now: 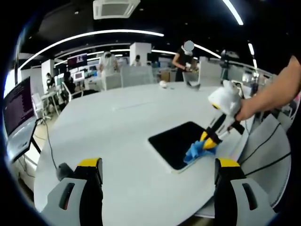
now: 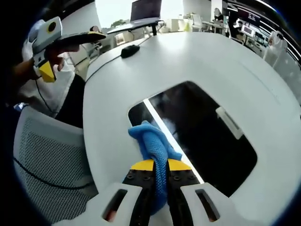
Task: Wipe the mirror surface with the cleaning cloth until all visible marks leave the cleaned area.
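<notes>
**Jaws: left parted, right clamped on cloth**

Left gripper (image 1: 159,172) is held above the white table (image 1: 117,127) with jaws apart, nothing between them. To its right, the dark mirror (image 1: 176,141) lies flat near the table edge. Right gripper (image 2: 160,165) is closed on the blue cleaning cloth (image 2: 153,141), which is pressed against the mirror's near corner.

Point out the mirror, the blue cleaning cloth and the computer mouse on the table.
mirror (image 2: 202,136): right gripper view, on its dark reflecting face.
blue cleaning cloth (image 2: 151,141): right gripper view, on the bunched part lying over the mirror's edge.
computer mouse (image 2: 130,50): right gripper view, on its dark top, near the table's far edge.
</notes>
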A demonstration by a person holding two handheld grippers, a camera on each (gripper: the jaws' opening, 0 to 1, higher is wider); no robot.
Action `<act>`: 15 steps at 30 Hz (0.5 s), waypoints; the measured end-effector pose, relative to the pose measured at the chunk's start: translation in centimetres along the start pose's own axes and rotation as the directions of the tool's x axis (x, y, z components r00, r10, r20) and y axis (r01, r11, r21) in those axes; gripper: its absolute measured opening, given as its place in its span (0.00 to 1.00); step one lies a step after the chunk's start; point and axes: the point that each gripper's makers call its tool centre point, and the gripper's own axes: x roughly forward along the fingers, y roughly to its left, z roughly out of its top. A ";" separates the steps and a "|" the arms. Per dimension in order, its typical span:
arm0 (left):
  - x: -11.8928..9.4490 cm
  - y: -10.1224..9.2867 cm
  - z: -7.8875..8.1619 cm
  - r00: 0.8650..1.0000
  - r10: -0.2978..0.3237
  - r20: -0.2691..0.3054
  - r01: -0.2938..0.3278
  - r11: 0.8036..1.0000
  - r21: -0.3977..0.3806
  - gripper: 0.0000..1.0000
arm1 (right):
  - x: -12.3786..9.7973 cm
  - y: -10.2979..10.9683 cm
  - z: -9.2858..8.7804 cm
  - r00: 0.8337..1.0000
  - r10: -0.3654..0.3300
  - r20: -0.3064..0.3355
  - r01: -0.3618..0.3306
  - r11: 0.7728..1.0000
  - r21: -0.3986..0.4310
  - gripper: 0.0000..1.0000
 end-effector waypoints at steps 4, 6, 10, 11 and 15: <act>0.1 -0.3 0.0 1.000 -0.004 -0.002 0.004 1.000 0.000 0.99 | 0.0 0.0 0.0 1.000 0.006 -0.008 -0.006 1.000 0.004 0.04; 0.1 -0.4 0.0 1.000 -0.005 -0.002 0.005 1.000 0.000 0.99 | 0.0 0.0 0.0 1.000 0.008 -0.009 -0.008 1.000 0.010 0.04; 0.1 -0.7 0.0 1.000 -0.009 -0.002 0.009 1.000 0.000 0.99 | 0.0 -0.1 0.1 1.000 0.012 -0.013 -0.011 0.999 0.052 0.04; 0.1 -0.8 -0.1 1.000 -0.009 -0.001 0.009 1.000 -0.001 0.99 | 0.0 -0.1 0.1 1.000 0.013 -0.014 -0.012 0.999 0.050 0.04; 0.2 -0.9 -0.3 1.000 -0.011 -0.004 0.011 1.000 -0.006 0.99 | 0.1 -0.2 0.1 1.000 0.011 -0.018 -0.010 0.998 0.054 0.04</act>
